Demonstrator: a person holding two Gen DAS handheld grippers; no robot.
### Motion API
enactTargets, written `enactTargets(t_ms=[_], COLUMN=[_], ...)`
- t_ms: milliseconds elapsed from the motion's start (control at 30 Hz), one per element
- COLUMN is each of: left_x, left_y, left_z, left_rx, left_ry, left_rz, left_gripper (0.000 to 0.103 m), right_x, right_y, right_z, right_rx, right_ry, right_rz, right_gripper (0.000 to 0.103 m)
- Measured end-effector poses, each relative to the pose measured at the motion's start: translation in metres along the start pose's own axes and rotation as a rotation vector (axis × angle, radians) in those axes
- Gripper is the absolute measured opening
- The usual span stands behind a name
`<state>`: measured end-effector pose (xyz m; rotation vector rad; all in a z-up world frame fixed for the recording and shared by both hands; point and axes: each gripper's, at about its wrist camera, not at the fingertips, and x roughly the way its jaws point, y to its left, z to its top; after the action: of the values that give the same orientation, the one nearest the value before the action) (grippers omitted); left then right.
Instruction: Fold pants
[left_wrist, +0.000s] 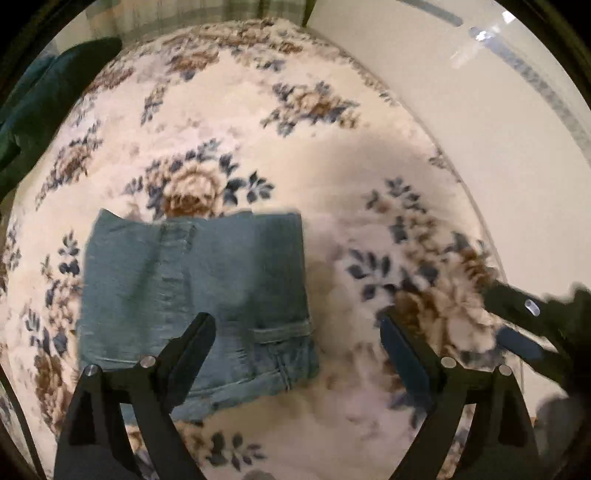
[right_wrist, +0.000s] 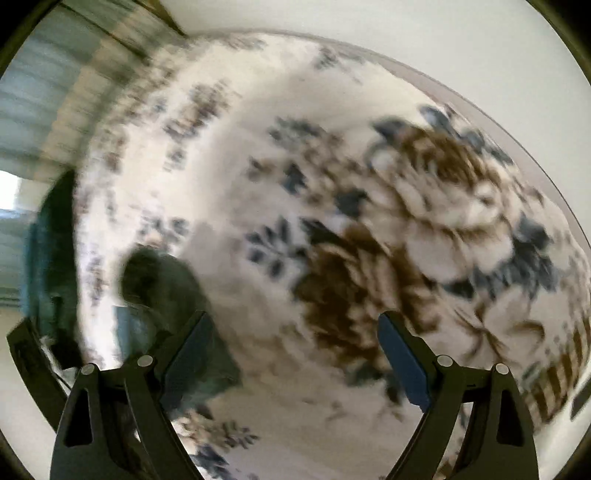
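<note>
A: What lies ahead of the left hand-held gripper?
B: Open floral blanket ahead and between its spread fingers. The folded jeans lie under its left finger.
A: And to its right?
B: The right hand-held gripper is near; a dark green cloth sits far left.

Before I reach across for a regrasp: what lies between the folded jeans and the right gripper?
In the left wrist view, only bare floral blanket separates the folded jeans from the right gripper.
</note>
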<state>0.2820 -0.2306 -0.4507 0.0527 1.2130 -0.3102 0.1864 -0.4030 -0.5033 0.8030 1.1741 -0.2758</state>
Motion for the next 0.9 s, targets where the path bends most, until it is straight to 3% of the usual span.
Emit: enactTargets(t_ms=[100,233,300,367,467,500,600,633,667,733,833,900], left_x=[-0.032,-0.039,-0.024,-0.006,0.016,0.022,0.029,0.030,0.032,0.038,0.052,0.056], left_y=[0.021,0.100,0.144,0.183,0.234,0.246,0.264,0.265,0.263,0.258,0.255,0.255], left_z=[0.004,0.014,0.015,0.015,0.008,0.005,-0.003,-0.005,-0.006,-0.009,-0.015,-0.018], left_rx=[-0.003,-0.074,-0.121,-0.177,-0.296,-0.333,-0.405,-0.412,-0.411,-0.392,-0.383,-0.397], left_ry=[-0.053,-0.058,-0.012,0.042,0.099,0.118,0.123,0.119,0.119,0.138,0.182,0.213], left_rz=[0.088,0.246,0.287,0.321,0.292,0.272,0.205,0.176,0.150,0.140,0.146,0.143], left_gripper=[0.091,0.091,0.091,0.091,0.091,0.091,0.091,0.091,0.091,0.091,0.091,0.091], right_x=[0.002,0.029,0.055,0.092,0.149,0.163,0.193,0.193,0.189,0.170,0.129,0.155], right_y=[0.023,0.082,0.109,0.131,0.142,0.142,0.134,0.135,0.139,0.156,0.175,0.150], right_z=[0.011,0.008,0.000,-0.007,-0.009,-0.008,-0.002,-0.001,-0.002,-0.006,0.000,0.012], right_rx=[-0.065,-0.280,-0.336,-0.376,-0.394,-0.385,-0.295,-0.287,-0.300,-0.370,-0.481,-0.384], right_ry=[0.060,0.117,0.171,0.222,0.295,0.316,0.381,0.372,0.350,0.281,0.080,0.196], right_rz=[0.084,0.021,0.043,0.035,-0.046,-0.059,-0.019,-0.009,-0.001,-0.010,-0.051,-0.093], right_gripper=[0.093,0.092,0.075,0.066,0.061,0.048,0.030,0.026,0.016,0.014,0.012,0.012])
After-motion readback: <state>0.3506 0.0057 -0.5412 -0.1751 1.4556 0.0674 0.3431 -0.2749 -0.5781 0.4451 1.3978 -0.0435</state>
